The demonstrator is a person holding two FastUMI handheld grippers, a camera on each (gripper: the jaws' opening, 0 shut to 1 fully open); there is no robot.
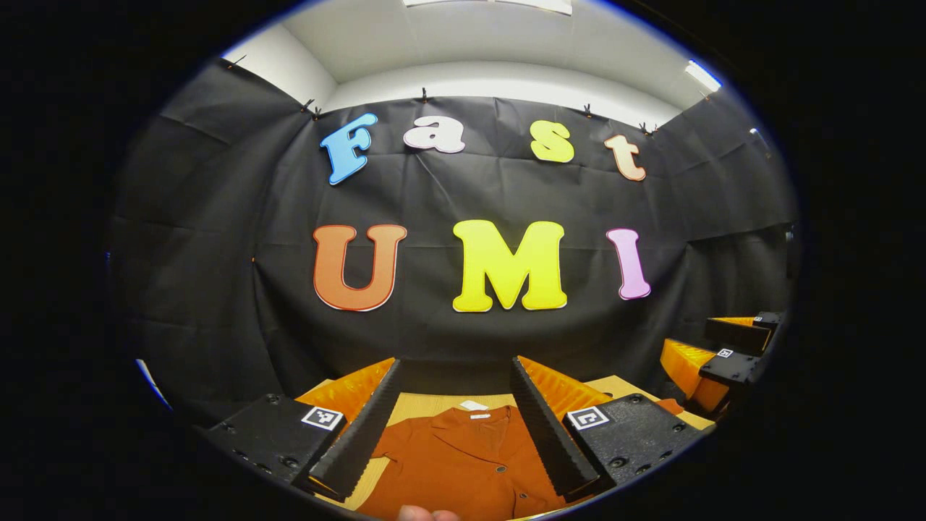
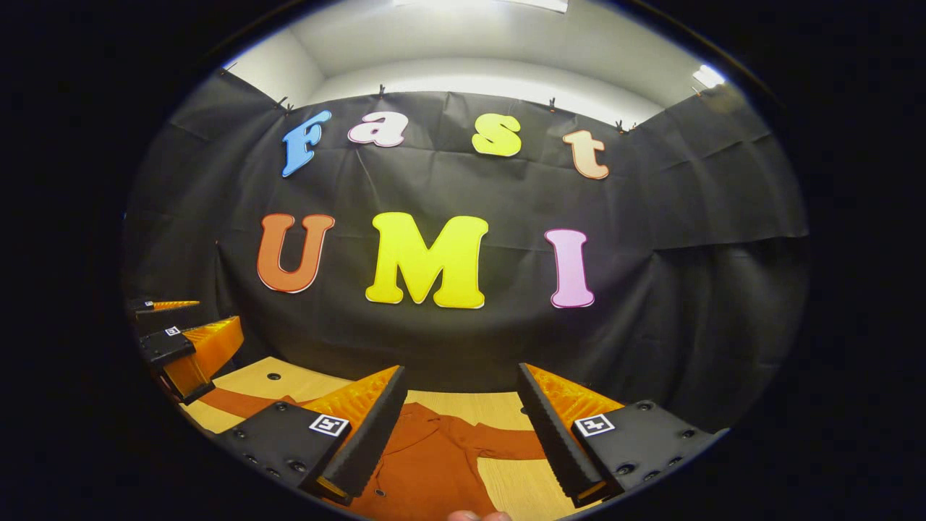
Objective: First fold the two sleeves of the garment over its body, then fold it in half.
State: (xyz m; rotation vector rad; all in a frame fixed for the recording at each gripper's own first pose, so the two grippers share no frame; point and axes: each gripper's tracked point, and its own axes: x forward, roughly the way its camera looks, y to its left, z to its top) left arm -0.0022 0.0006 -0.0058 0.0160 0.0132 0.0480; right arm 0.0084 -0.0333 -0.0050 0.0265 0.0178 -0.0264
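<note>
Lying flat, garment (image 1: 463, 463) on table (image 2: 506, 492).

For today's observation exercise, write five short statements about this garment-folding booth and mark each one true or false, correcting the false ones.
1. The rust-orange buttoned shirt lies flat on the light wooden table. True.
2. The left tool grips the shirt's collar. False: its fingers stand open above the shirt, holding nothing.
3. In the right gripper view, a sleeve stretches out sideways on the table. True.
4. The right tool is shut. False: its fingers are spread wide.
5. The shirt is already folded in half. False: it lies spread out, sleeve unfolded.
</note>
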